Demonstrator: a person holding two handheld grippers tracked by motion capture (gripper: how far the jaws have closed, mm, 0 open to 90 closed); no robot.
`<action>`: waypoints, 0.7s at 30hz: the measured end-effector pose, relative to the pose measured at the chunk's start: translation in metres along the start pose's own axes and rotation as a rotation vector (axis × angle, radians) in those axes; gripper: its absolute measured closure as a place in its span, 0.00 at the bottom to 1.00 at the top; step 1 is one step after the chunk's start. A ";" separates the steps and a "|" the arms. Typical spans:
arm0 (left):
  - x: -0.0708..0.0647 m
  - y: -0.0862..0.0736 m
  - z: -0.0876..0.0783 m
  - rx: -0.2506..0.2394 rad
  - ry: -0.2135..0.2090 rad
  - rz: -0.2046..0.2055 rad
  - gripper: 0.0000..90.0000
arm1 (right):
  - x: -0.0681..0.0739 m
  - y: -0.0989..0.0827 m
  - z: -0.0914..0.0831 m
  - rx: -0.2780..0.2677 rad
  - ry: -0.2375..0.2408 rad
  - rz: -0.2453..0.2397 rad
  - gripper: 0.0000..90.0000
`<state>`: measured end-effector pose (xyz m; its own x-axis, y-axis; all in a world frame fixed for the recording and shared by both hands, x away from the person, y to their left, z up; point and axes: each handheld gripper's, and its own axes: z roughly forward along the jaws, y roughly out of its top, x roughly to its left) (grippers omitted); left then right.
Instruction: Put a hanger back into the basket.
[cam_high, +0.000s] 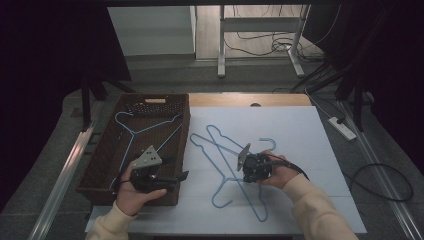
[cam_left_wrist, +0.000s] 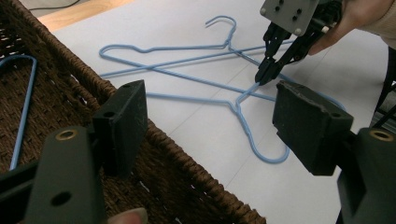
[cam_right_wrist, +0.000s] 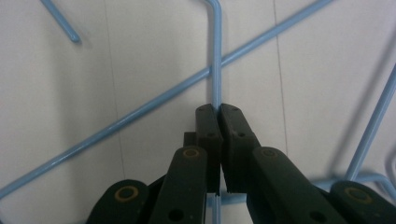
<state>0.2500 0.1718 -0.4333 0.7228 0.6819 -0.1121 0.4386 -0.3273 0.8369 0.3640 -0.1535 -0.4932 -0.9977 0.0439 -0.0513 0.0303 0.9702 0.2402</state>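
Table: covered by a pale sheet; a wooden edge shows at the far side
Basket: brown, woven, rectangular, on the left part of the table, its long side along the sheet's left edge
Hanger in basket: blue wire, flat on the basket floor, hook toward the far end
Crossed hangers: two blue wire hangers on the sheet just right of the basket, lying one over the other in an X
Left gripper: held over the basket's near right corner, pointing right toward the crossed hangers; jaws stand wide apart with nothing between them
Right gripper: tips down on the sheet at the crossed hangers; jaws pinched together on the thin wire of one hanger near its neck
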 end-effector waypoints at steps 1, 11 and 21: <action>0.000 0.000 0.000 -0.001 0.000 0.000 0.30 | 0.000 -0.001 -0.002 -0.008 0.000 0.007 0.97; 0.000 0.000 0.001 0.001 0.002 0.001 0.30 | -0.003 -0.019 -0.034 -0.180 0.006 0.101 0.98; -0.002 0.002 0.004 0.001 0.001 0.010 0.30 | -0.008 -0.038 -0.054 -0.301 0.000 0.186 0.98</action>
<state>0.2514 0.1669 -0.4337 0.7263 0.6795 -0.1032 0.4319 -0.3344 0.8377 0.3672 -0.2035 -0.4500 -0.9768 0.2132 0.0202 0.1923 0.8318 0.5208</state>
